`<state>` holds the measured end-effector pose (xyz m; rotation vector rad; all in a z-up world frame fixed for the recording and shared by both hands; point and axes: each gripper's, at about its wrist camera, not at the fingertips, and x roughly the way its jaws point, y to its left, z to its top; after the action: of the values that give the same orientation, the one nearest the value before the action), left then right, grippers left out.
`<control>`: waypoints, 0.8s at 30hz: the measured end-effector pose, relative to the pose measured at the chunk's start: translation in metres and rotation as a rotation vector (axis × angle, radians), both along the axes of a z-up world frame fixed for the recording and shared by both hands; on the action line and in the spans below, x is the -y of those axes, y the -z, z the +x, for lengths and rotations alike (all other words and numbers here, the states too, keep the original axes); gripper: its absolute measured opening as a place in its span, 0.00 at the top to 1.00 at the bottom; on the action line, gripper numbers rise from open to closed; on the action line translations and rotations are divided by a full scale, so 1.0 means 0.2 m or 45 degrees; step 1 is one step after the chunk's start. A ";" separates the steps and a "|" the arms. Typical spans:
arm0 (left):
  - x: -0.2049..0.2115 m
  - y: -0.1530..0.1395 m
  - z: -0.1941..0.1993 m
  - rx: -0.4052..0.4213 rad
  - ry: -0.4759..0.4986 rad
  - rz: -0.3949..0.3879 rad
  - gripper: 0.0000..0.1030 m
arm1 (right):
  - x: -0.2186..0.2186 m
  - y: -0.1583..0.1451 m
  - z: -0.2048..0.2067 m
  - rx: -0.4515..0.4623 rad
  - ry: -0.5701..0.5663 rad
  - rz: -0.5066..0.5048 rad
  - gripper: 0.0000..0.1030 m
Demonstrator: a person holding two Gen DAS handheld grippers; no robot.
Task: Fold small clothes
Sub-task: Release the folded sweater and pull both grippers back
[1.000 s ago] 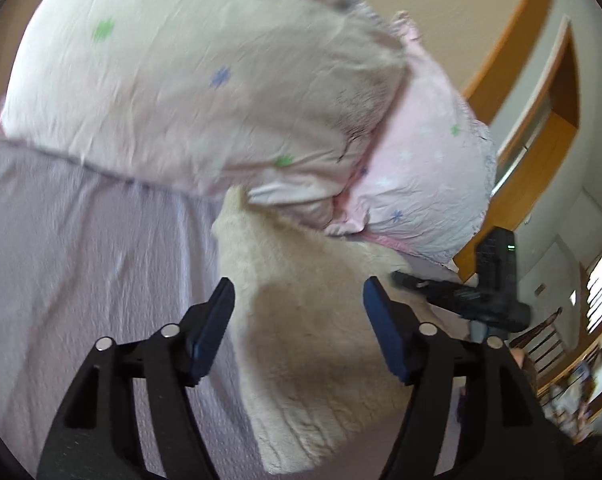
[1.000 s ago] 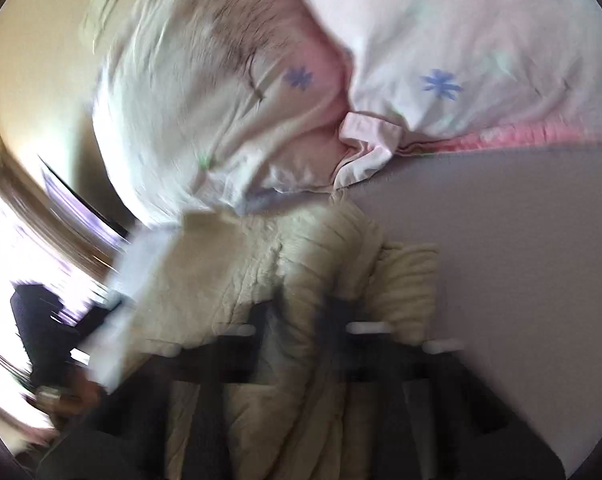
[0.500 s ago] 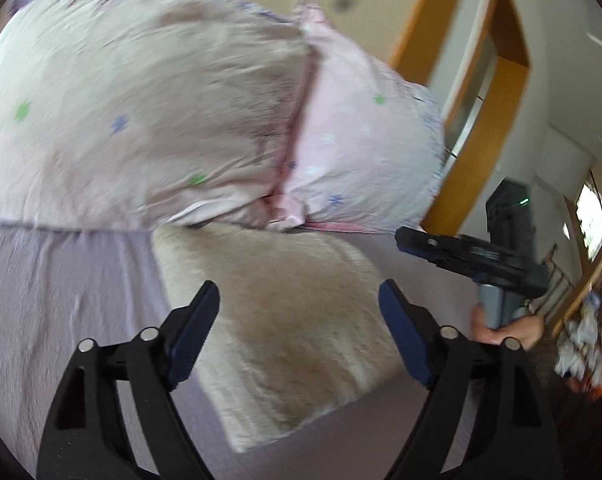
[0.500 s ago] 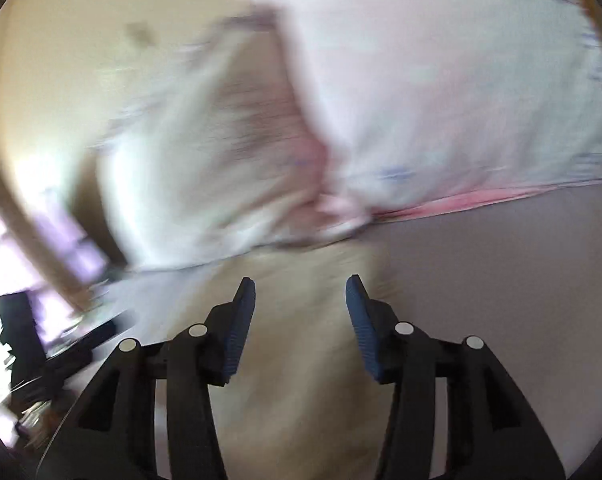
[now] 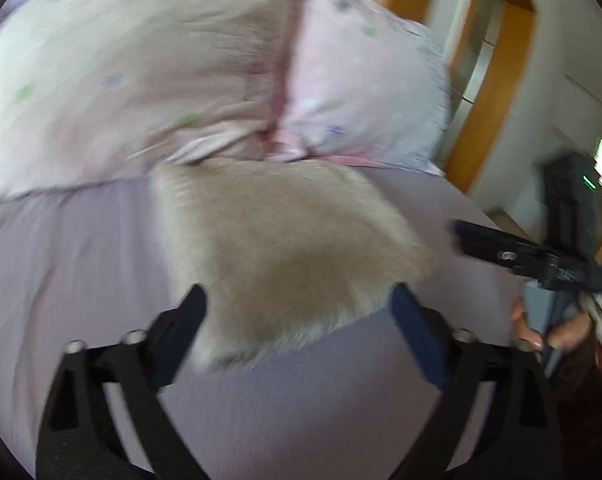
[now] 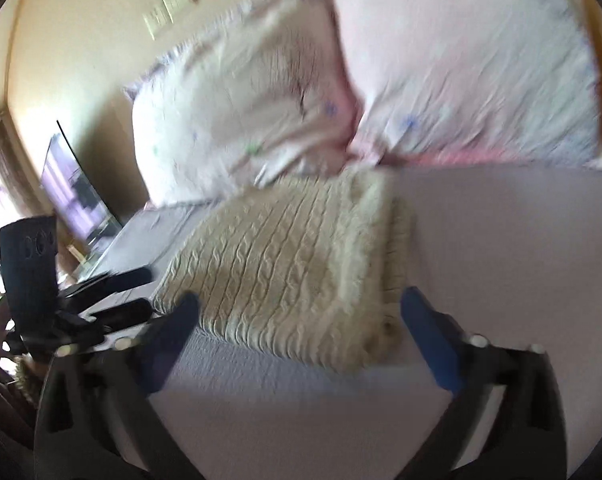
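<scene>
1. Knitwear is the task's thing: a cream cable-knit garment lies folded into a thick pad on the lilac bed sheet, with nothing else on it or around it.
2. Its far edge touches the foot of two pale pink pillows printed with small blue and green flowers; they lean side by side against the cream wall.
3. In the left wrist view the garment looks blurred and fuzzy, and the knit pattern cannot be made out there.
4. The left gripper hovers at the near edge of the garment, its blue-padded fingers spread wide apart and empty.
5. The right gripper also holds nothing; its fingers stand wide apart at the garment's near edge, one at each near corner.
6. From the left wrist view, the right gripper's black body is off the garment's right side, held in a bare hand.
7. A wooden door frame stands beyond the pillows.
</scene>
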<state>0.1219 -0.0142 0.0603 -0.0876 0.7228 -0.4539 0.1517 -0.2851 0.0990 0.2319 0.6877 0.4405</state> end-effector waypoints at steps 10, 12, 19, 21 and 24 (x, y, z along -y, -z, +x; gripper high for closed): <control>0.04 0.21 0.01 -0.200 -0.255 0.263 0.02 | -0.08 0.26 -0.05 -0.253 0.178 -0.176 0.01; 0.06 0.24 0.04 -0.221 -0.268 0.319 0.02 | -0.12 0.29 -0.01 -0.272 0.186 -0.209 0.01; 0.08 0.29 0.03 -0.257 -0.280 0.383 0.02 | -0.19 0.32 -0.02 -0.288 0.154 -0.319 0.01; 0.07 0.29 0.03 -0.252 -0.283 0.387 0.02 | -0.20 0.32 -0.02 -0.293 0.144 -0.337 0.01; 0.07 0.29 0.04 -0.250 -0.284 0.385 0.02 | -0.21 0.32 -0.02 -0.292 0.135 -0.365 0.01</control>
<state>0.1292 -0.0283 0.0023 0.0727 0.9556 -0.1203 0.1470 -0.2428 0.0343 0.0473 0.9487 0.2108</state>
